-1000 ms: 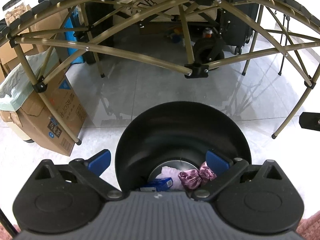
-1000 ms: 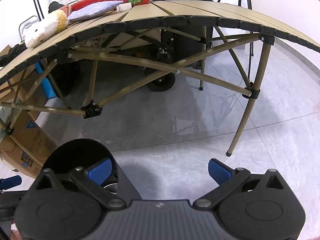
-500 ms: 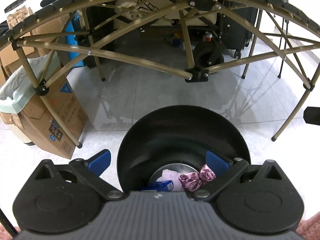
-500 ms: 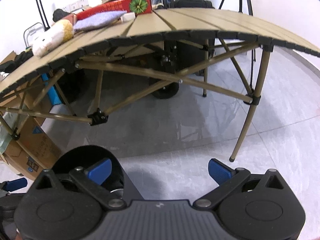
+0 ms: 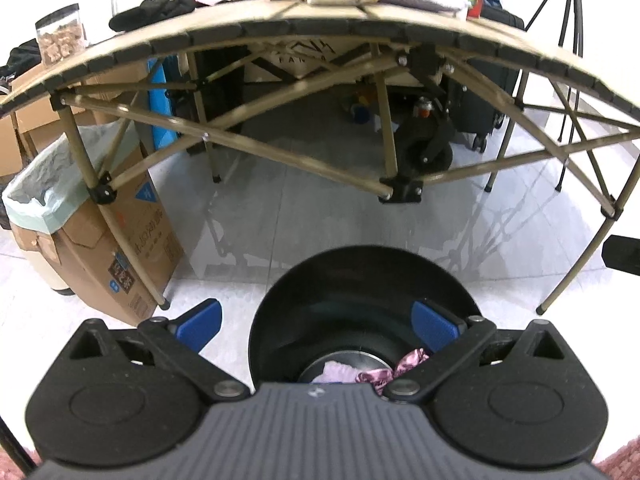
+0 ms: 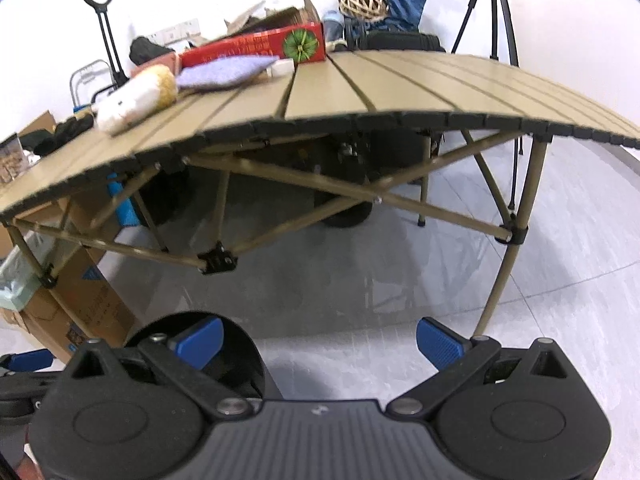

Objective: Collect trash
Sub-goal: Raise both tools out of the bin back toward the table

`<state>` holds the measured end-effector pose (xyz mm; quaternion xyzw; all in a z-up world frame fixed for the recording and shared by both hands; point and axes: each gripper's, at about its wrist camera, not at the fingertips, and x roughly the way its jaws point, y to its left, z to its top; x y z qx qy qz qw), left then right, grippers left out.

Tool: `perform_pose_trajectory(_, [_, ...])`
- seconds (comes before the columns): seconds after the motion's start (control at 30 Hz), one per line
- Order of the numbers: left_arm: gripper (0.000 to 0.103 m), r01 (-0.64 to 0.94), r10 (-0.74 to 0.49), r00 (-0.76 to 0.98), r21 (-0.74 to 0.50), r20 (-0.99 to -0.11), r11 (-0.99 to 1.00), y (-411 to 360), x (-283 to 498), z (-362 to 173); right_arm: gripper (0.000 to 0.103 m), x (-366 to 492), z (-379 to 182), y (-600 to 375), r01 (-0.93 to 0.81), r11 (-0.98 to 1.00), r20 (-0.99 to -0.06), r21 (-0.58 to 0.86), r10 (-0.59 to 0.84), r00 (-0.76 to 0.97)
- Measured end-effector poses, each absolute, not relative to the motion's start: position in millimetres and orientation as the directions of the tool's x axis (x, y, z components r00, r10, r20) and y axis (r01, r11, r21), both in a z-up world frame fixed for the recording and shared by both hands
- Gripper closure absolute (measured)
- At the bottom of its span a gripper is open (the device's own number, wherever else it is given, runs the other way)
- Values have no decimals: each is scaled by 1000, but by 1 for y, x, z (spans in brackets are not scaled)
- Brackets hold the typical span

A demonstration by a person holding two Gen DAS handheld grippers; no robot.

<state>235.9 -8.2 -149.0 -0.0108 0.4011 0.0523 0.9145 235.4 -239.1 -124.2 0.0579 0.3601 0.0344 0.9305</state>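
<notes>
Both grippers have risen over the last second — the slatted camping table [image 6: 400, 92], seen from beneath a moment ago, now shows its top in the right wrist view. The left gripper [image 5: 316, 322] hangs with its jaws released above the black trash bin [image 5: 360, 280], which sits on the floor at 6 o'clock in its view; inside lie a crumpled pink wrapper [image 5: 400, 368] and pale tissue [image 5: 336, 372]. The right gripper [image 6: 318, 338] also has its jaws spread and empty, with the bin at 8 o'clock. On the table top a plush toy [image 6: 136, 100], a lavender cloth [image 6: 224, 72] and a red box [image 6: 256, 46] sit toward 11 o'clock. The deposit looks finished — the lift probably means a search for further trash on the table.
</notes>
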Motion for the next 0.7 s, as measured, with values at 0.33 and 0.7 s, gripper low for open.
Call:
perform_pose_trajectory(0.33, [0,-101,66,755,-16,-652,995,1,221,-111,0,224,-100,-238,-79,985,-575,155,155,804])
perform_pose_trajectory(0.7, [0,-96,71,860,-25,-506,995,-2,220,-62,0,223,-57,-228,-136,979,-361,150,182,915])
